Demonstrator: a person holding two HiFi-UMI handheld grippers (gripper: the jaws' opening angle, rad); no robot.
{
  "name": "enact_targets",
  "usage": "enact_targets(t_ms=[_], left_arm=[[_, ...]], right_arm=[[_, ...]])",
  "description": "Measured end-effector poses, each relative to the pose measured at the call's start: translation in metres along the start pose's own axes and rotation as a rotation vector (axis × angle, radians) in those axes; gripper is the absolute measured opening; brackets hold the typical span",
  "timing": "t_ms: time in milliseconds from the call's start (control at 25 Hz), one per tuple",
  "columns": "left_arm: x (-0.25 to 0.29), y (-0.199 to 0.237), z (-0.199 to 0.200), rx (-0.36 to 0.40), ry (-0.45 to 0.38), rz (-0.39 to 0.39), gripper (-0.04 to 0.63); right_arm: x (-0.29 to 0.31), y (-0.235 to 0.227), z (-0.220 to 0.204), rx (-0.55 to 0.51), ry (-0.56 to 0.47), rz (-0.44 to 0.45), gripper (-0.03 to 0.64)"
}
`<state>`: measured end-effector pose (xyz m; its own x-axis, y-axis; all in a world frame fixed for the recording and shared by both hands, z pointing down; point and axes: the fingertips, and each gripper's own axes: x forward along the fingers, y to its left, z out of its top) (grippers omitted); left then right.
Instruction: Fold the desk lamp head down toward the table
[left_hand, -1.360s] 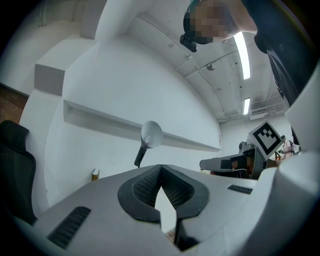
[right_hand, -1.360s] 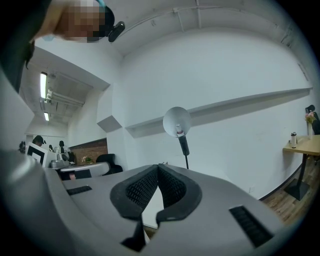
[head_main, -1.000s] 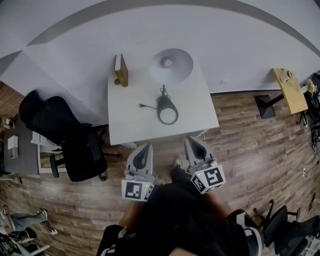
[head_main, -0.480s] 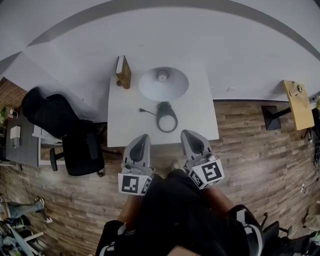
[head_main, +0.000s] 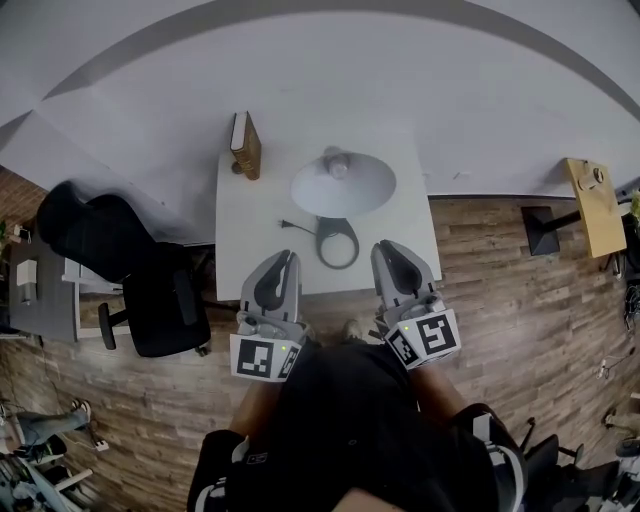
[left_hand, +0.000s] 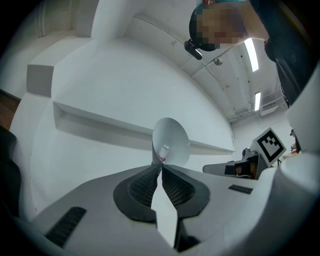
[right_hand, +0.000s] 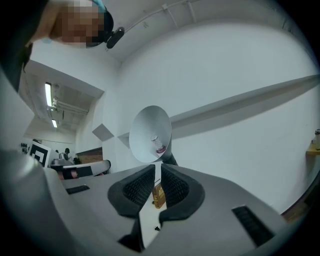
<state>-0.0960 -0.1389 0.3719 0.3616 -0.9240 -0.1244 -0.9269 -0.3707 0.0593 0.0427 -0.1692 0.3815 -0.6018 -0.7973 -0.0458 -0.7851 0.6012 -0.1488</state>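
A white desk lamp stands on the small white table (head_main: 262, 255), its cone shade (head_main: 343, 184) raised above the grey ring base (head_main: 338, 243); the bulb shows inside the shade (left_hand: 172, 142) (right_hand: 149, 132). Its black cord and plug (head_main: 290, 225) lie to the left of the base. Both grippers hover at the table's front edge, short of the lamp, and hold nothing. My left gripper (head_main: 288, 260) (left_hand: 161, 169) is shut, pads meeting. On my right gripper (head_main: 389, 250) (right_hand: 156, 172) the jaws are opening, with a narrow empty gap between the pads.
A brown book (head_main: 245, 145) (right_hand: 159, 196) stands at the table's back left corner. A black office chair (head_main: 130, 270) sits left of the table and a wooden side table (head_main: 592, 190) far right. White wall runs behind; wood floor lies around.
Both grippers have come forward and a little up to the table's front edge. The right gripper's pads have parted slightly; the left stays shut.
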Motion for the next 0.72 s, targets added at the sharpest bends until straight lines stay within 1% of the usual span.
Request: enact_targets(t_ms=[80, 240, 360, 520, 720], left_arm=[[0.006, 0.005, 0.003, -0.001, -0.01, -0.018, 0.038], [0.017, 0.014, 0.005, -0.017, -0.015, -0.048, 0.132], [0.024, 0.017, 0.009, -0.028, -0.025, -0.068, 0.16], [0.04, 0.014, 0.013, -0.031, -0.015, -0.107, 0.221], [0.054, 0.011, 0.019, -0.043, -0.024, -0.138, 0.232]], right_arm=[[0.006, -0.002, 0.001, 0.008, -0.004, -0.012, 0.069], [0.015, -0.007, 0.003, 0.009, -0.005, -0.03, 0.102], [0.019, -0.01, 0.008, 0.01, -0.018, -0.041, 0.125], [0.026, -0.017, 0.017, 0.008, -0.032, -0.047, 0.147], [0.036, -0.02, 0.026, 0.007, -0.053, -0.038, 0.152]])
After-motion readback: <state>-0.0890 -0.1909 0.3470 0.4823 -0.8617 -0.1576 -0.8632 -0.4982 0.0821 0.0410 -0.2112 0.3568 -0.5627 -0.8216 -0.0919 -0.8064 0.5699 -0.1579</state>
